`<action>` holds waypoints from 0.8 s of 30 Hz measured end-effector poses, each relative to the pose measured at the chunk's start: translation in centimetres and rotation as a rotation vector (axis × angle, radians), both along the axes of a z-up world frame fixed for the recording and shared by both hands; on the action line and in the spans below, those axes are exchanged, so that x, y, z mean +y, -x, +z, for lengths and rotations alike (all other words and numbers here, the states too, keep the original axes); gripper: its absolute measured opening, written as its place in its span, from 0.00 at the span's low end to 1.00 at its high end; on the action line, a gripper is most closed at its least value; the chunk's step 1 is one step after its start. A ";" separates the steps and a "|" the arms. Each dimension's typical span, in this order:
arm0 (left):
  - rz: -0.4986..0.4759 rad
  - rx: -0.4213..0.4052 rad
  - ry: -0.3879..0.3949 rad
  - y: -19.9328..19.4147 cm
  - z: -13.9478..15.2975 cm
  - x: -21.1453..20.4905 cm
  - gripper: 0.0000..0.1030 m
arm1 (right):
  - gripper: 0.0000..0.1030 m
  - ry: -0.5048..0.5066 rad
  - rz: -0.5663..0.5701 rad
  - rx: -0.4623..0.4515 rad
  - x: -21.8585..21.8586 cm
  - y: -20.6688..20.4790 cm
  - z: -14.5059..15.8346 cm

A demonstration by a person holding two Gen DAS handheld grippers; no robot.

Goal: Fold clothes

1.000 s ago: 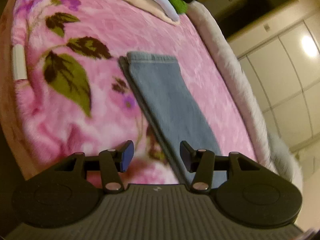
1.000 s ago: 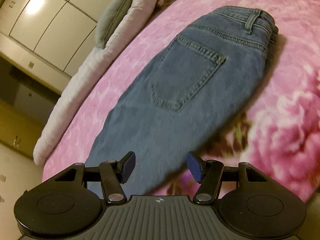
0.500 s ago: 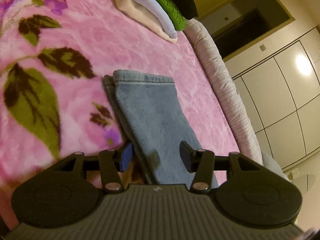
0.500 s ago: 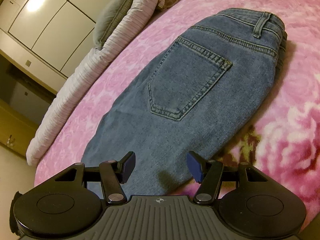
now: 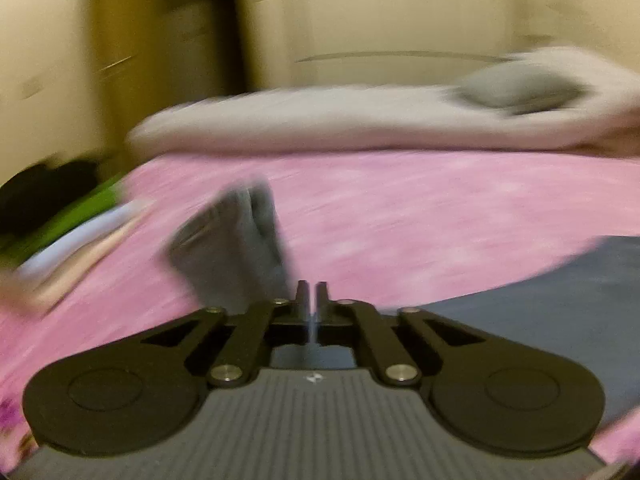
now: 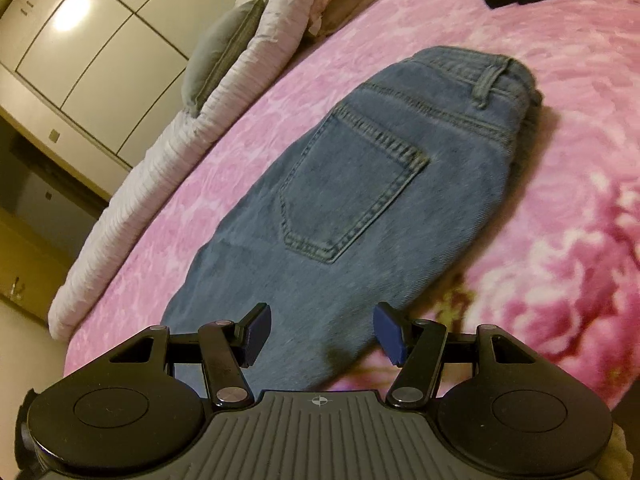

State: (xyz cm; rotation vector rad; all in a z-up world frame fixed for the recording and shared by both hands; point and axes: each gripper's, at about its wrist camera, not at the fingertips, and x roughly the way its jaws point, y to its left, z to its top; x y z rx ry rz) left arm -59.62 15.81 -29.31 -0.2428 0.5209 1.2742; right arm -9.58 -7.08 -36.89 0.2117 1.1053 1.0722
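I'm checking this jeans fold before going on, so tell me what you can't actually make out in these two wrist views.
- Left wrist view: motion blur; left gripper is shut on the lifted jeans leg, but its hem is unreadable.
- Right wrist view: the jeans run under the open right gripper, hiding the legs.
- Stacked clothes: smeared, uncountable.

Jeans (image 6: 360,208) lie flat on the blanket (image 6: 560,160), waistband at the far end; the right gripper (image 6: 320,336) hovers above the near part; a quilt roll (image 6: 168,152) runs along the bed's left edge with a cushion (image 6: 220,48) on it; folded clothes (image 5: 72,240) sit left in the left wrist view, blurred.
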 end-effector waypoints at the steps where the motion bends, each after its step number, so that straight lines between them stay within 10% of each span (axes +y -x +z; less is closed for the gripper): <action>1: -0.089 -0.018 -0.008 -2.0 0.4 -0.8 0.00 | 0.59 -0.003 -0.004 0.003 -0.2 -0.2 0.0; 6: -0.404 -0.067 0.089 -11.1 -1.8 -4.2 0.04 | 0.59 -0.010 -0.011 0.014 -1.0 -0.9 -0.1; 9: -0.392 -0.055 0.145 -12.7 -4.1 -5.9 0.08 | 0.59 -0.016 -0.001 0.023 -1.3 -1.0 0.0; 16: -0.033 0.051 0.196 -5.2 -5.1 -5.5 0.34 | 0.59 0.003 0.060 -0.068 -0.3 0.1 0.3; 24: 0.195 0.133 0.218 -0.1 -5.8 -3.2 0.41 | 0.59 0.004 0.126 -0.087 2.0 2.6 -0.2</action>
